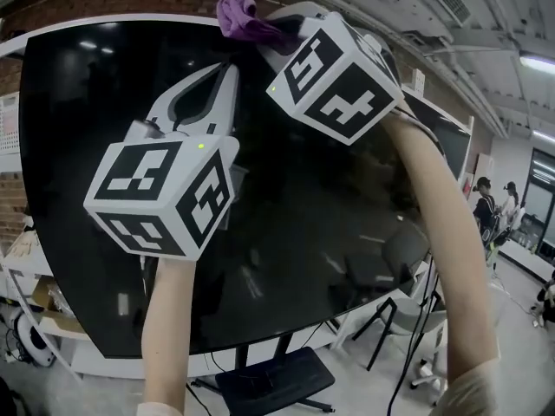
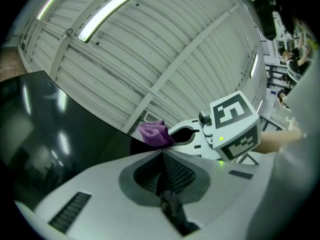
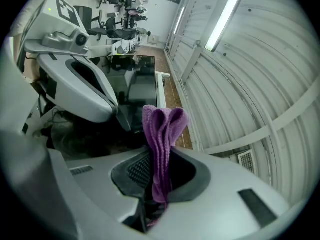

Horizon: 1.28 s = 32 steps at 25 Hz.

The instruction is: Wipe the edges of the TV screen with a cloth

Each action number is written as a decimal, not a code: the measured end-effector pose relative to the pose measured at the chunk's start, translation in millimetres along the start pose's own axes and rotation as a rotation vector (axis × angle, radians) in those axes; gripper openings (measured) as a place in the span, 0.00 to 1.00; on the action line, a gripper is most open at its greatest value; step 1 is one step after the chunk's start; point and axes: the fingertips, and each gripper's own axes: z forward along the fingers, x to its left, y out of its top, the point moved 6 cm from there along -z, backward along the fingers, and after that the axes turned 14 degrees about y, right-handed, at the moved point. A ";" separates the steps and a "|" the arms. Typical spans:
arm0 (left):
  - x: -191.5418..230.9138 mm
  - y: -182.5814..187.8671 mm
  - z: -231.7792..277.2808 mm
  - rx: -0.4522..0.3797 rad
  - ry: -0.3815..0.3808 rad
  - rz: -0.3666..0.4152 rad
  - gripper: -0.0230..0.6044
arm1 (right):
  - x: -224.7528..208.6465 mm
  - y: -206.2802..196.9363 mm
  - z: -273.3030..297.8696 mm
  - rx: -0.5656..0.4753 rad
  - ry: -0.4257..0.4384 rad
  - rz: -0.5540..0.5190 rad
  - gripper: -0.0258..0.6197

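Note:
A large black TV screen [image 1: 329, 232] on a stand fills the head view. My right gripper [image 3: 159, 173] is shut on a purple cloth [image 3: 162, 134], and the cloth [image 1: 244, 19] sits at the screen's top edge [image 1: 121, 19] near the middle. In the left gripper view the cloth [image 2: 156, 133] shows just past the screen's upper rim [image 2: 90, 106]. My left gripper [image 1: 230, 69] is held in front of the upper screen, just left of and below the cloth. Its jaws are shut with nothing between them [image 2: 161, 156].
A brick wall [image 1: 13, 76] lies behind the screen on the left. Boxes and cables [image 1: 35, 319] sit at the lower left, folding chairs [image 1: 399, 310] at the lower right. People [image 1: 486, 206] stand far right. The TV stand base [image 1: 277, 384] is below.

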 end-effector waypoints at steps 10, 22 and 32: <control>-24.8 3.9 17.1 0.008 -0.040 0.038 0.06 | 0.2 -38.1 -12.9 -0.037 -0.008 0.024 0.13; -100.2 -18.0 36.0 0.027 -0.060 0.067 0.06 | 4.6 -113.3 -40.8 -0.017 0.049 0.007 0.13; -187.3 -55.9 58.8 0.029 -0.021 0.091 0.06 | -7.7 -206.8 -71.9 -0.017 0.138 0.036 0.13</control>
